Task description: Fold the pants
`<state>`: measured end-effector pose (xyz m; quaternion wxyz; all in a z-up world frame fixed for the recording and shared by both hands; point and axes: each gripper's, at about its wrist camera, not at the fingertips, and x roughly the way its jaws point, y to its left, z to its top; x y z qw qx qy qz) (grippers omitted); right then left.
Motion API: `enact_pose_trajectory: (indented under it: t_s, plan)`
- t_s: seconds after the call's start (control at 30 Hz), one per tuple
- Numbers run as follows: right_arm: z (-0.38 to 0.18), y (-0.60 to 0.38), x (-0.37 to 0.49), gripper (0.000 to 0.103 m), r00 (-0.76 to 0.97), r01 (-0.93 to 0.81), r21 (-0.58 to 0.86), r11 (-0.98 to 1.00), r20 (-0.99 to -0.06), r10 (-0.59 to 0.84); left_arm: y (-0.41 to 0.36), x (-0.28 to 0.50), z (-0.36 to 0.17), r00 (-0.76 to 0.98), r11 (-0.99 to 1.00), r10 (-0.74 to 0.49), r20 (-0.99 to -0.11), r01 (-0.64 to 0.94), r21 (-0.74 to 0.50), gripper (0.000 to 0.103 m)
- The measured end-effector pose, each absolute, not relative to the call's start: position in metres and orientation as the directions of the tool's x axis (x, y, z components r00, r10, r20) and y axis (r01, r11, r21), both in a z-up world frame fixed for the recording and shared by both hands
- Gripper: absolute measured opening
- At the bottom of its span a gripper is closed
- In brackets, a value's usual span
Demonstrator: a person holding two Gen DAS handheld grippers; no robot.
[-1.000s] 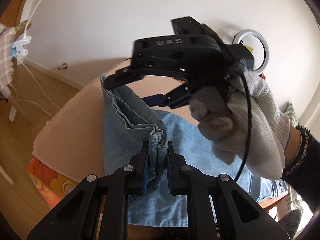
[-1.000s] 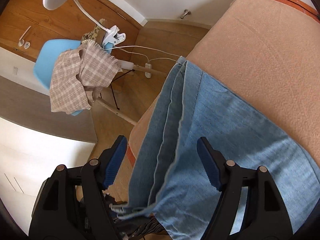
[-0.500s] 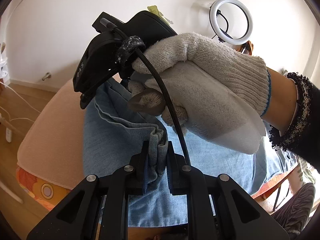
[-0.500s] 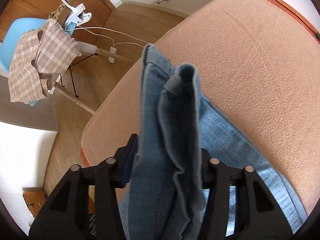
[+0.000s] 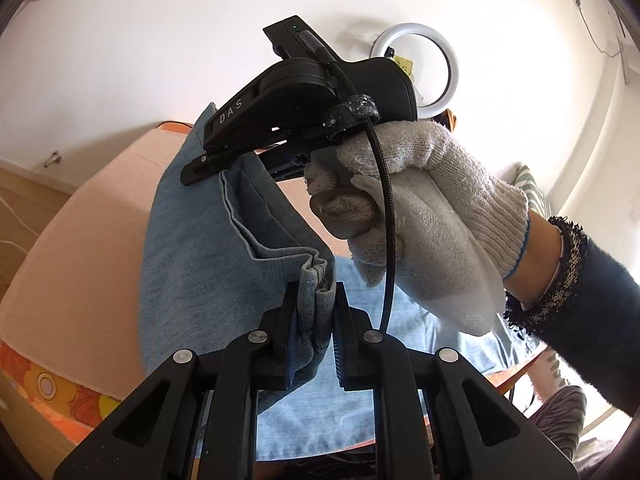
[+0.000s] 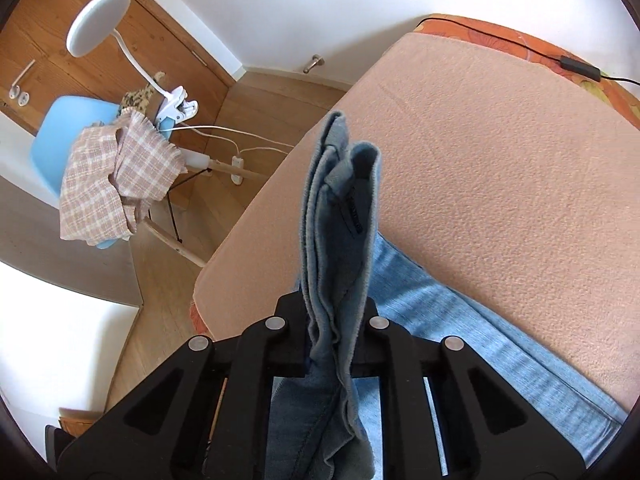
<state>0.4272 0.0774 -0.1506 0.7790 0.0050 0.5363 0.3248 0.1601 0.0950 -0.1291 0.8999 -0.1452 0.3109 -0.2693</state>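
The left gripper point(image 5: 314, 312) is clamped on a bunched edge of the light-blue denim pants point(image 5: 200, 256), the gathered folds standing up between its black fingers point(image 5: 289, 320). Ahead of it and higher, the right gripper point(image 5: 224, 160) comes in from the right, pointing left and slightly down, gripped by a white knit-gloved right hand point(image 5: 416, 216) with the wrist raised and a dark sleeve behind; a black cable point(image 5: 386, 216) runs down across the glove. In its own view the right gripper point(image 6: 334, 316) is pinched shut on several stacked layers of the pants' point(image 6: 340, 216) hem, which rise upright from the jaws. Between the two grippers the cloth hangs lifted; the rest lies below and to the right on the peach blanket point(image 6: 500, 168). Beyond, left of the right gripper, a blue chair point(image 6: 60, 136) carries a checked cloth point(image 6: 108, 184) and a clip-on lamp point(image 6: 98, 20).
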Motion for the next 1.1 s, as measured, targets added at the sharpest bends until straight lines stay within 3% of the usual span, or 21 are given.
enact_pose_trajectory:
  t_s: [0.5,1.1]
  plan:
    - [-0.087,-0.086,0.379,0.011,0.394,-0.374,0.390,0.842,-0.755,0.525,-0.010,0.141,-0.093,0.505,0.640,-0.768,-0.393,0.618,-0.456,0.013]
    - [-0.085,-0.261,0.314,0.011,0.498,-0.193,0.384,0.903,-0.755,0.427,-0.138,0.126,-0.096,0.257,0.439,-0.880,-0.399,0.760,-0.479,0.012]
